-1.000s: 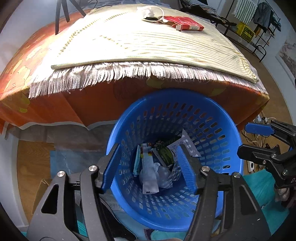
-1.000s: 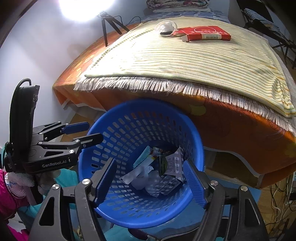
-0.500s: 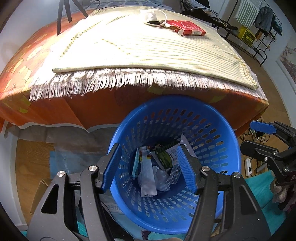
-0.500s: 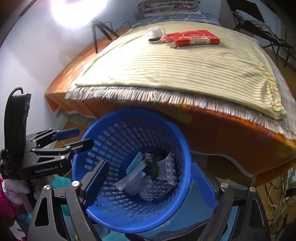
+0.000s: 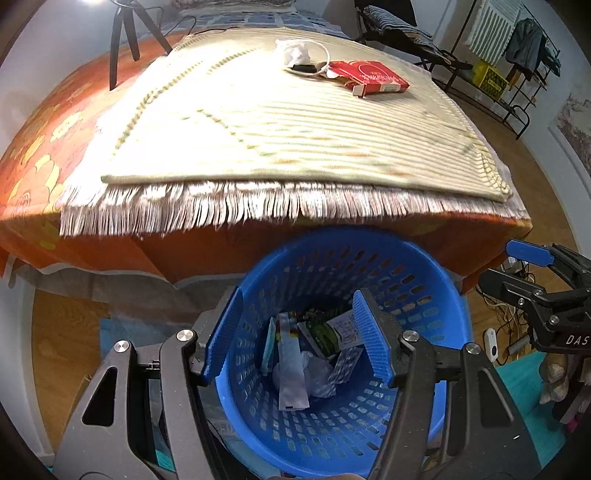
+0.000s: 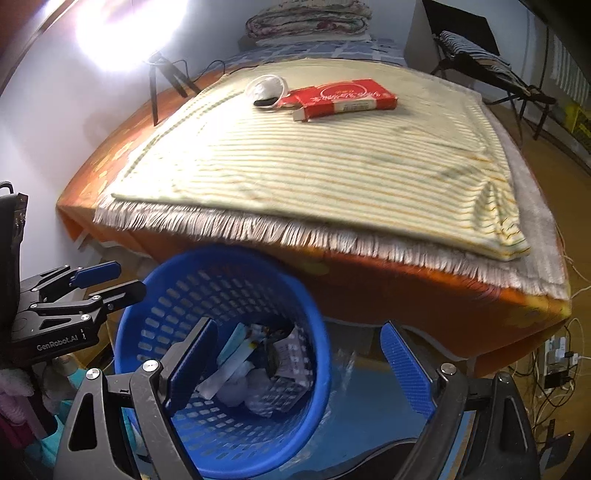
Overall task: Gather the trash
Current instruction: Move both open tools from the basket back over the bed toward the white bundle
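A blue perforated basket stands on the floor against the table's front edge, holding several wrappers and crumpled papers. My left gripper hovers over it, open, nothing between its pads. My right gripper is open wide above the basket's right rim, also empty. Each gripper shows at the edge of the other's view: right gripper, left gripper. On the table's far side lie a red box and a crumpled white tissue with a white loop and a small black piece.
A striped, fringed mat covers the orange tablecloth. A black tripod stands at the table's back left. Cables and plugs lie on the floor to the right. A clothes rack stands far right.
Both grippers have risen and drawn back from the basket, so more of the tabletop shows. The right jaws have spread wider. The trash in the basket lies as before.
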The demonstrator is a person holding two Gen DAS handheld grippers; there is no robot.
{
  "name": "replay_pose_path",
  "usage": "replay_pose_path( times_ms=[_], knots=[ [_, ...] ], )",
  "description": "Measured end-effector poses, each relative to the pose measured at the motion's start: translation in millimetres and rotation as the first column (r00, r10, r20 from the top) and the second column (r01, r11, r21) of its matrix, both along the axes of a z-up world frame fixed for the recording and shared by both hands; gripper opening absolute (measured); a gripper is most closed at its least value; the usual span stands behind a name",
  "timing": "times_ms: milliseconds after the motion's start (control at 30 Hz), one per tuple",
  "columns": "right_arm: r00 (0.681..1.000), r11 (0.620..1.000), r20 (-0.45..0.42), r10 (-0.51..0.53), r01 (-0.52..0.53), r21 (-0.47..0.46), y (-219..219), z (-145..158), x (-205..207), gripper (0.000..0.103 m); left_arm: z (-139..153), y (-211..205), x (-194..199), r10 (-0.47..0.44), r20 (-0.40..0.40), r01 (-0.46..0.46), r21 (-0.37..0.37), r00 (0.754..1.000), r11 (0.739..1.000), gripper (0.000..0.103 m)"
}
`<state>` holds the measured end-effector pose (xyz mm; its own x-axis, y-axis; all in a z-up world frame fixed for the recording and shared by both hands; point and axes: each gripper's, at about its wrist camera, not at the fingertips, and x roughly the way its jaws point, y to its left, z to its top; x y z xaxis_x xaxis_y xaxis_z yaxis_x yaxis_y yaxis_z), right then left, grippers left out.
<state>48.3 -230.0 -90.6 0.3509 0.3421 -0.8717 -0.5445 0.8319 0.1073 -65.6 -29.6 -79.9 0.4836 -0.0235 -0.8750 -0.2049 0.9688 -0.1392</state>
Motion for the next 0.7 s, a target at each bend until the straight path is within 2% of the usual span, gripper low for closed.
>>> replay_pose_path(
  times_ms=[300,533,700],
  knots=[
    [1.0,0.999,0.016,-0.006,0.005,0.043,1.5,18.9,24.9,0.091,25.7,10.4,32.8,0.004,0.038,-0.004,-0.017,0.999,1.0,0.064],
    [0.992,0.999,0.126,0.021,-0.026,0.039,8.9,45.0,54.3,0.091,58.8,20.2,69.6,-0.011,0.097,0.007,0.041,0.995,0.999,0.064],
    [0.99,0.998,0.141,0.022,-0.032,0.063,14.2,56.2,84.7,0.092,72.7,31.6,100.7,-0.012,0.121,0.005,0.058,0.993,0.998,0.064]
  ],
)
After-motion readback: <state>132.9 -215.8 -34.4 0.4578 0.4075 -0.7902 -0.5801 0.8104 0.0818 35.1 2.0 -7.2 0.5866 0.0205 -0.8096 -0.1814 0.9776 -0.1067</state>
